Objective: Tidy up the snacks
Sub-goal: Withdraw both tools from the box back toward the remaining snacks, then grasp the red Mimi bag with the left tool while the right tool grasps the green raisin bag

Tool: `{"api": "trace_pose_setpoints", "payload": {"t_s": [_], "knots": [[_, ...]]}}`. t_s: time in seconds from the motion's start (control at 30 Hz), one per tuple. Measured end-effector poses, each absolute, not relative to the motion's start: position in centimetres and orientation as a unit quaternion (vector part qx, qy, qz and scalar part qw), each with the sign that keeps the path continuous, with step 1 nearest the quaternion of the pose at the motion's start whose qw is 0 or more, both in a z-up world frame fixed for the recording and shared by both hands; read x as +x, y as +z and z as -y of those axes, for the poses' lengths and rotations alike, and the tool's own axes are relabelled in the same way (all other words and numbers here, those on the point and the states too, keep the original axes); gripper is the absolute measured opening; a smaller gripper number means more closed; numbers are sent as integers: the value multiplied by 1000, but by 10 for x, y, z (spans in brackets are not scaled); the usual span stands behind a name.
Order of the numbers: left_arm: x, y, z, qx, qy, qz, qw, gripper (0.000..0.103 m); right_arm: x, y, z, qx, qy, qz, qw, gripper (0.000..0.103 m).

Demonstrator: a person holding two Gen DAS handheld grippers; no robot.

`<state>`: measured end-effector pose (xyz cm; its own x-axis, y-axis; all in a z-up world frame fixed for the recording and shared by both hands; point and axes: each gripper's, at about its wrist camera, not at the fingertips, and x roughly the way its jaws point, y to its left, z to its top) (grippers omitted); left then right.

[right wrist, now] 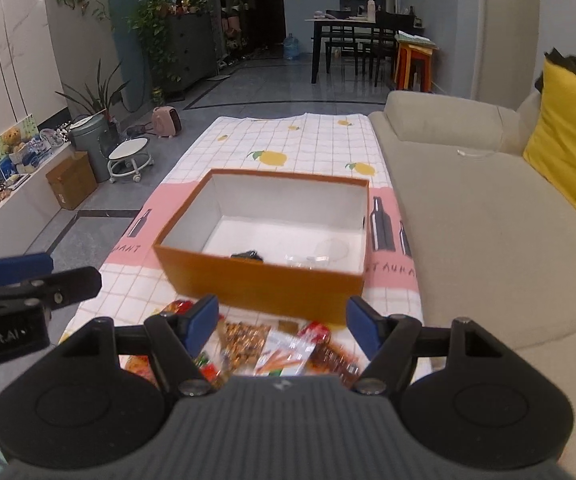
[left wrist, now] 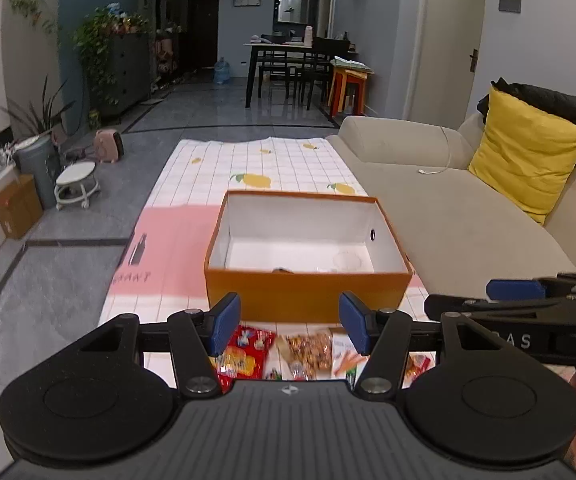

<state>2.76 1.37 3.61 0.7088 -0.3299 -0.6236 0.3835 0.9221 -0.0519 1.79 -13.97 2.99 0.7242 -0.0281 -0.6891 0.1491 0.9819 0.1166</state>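
An open orange box (left wrist: 308, 296) (right wrist: 264, 280) with a white inside stands on the checked cloth. A small dark item (right wrist: 248, 256) and clear plastic (right wrist: 328, 250) lie on its floor. Several snack packets lie in front of it: a red packet (left wrist: 244, 356), a nut packet (left wrist: 308, 350) (right wrist: 244, 340) and a white packet with orange sticks (left wrist: 346, 356) (right wrist: 284, 354). My left gripper (left wrist: 290, 326) is open and empty above the packets. My right gripper (right wrist: 282, 326) is open and empty above them too, and shows at the right of the left wrist view (left wrist: 520, 304).
A beige sofa (left wrist: 448, 208) (right wrist: 488, 208) with a yellow cushion (left wrist: 528, 152) runs along the table's right side. On the floor to the left stand a white stool (left wrist: 76, 184), a cardboard box (left wrist: 16, 204) and a grey bin (left wrist: 40, 160).
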Motion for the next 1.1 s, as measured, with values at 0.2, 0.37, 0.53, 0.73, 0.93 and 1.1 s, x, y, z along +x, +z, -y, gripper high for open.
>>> {"api": "trace_pose_setpoints", "payload": {"t_s": [0.2,0.37,0.53,0.73,0.93,1.1], "knots": [[13,10,-32,48,-188,-346,918,67,-14,0,120,87,-46,-379,920,68],[7,-11,-44,63,-183,-338,921,67,-34,-33,110,106,-32,-389,915,68],[12,-38,-47,67,-186,-369,908,67,-33,-59,110,125,-16,-409,904,68],[24,-65,-57,80,-164,-402,897,73,-16,-80,104,125,5,-424,897,68],[44,-85,-58,64,-155,-438,883,77,6,-104,96,93,10,-437,895,68],[59,-107,-50,82,-148,-455,874,80,21,-127,94,79,17,-453,888,67]]}}
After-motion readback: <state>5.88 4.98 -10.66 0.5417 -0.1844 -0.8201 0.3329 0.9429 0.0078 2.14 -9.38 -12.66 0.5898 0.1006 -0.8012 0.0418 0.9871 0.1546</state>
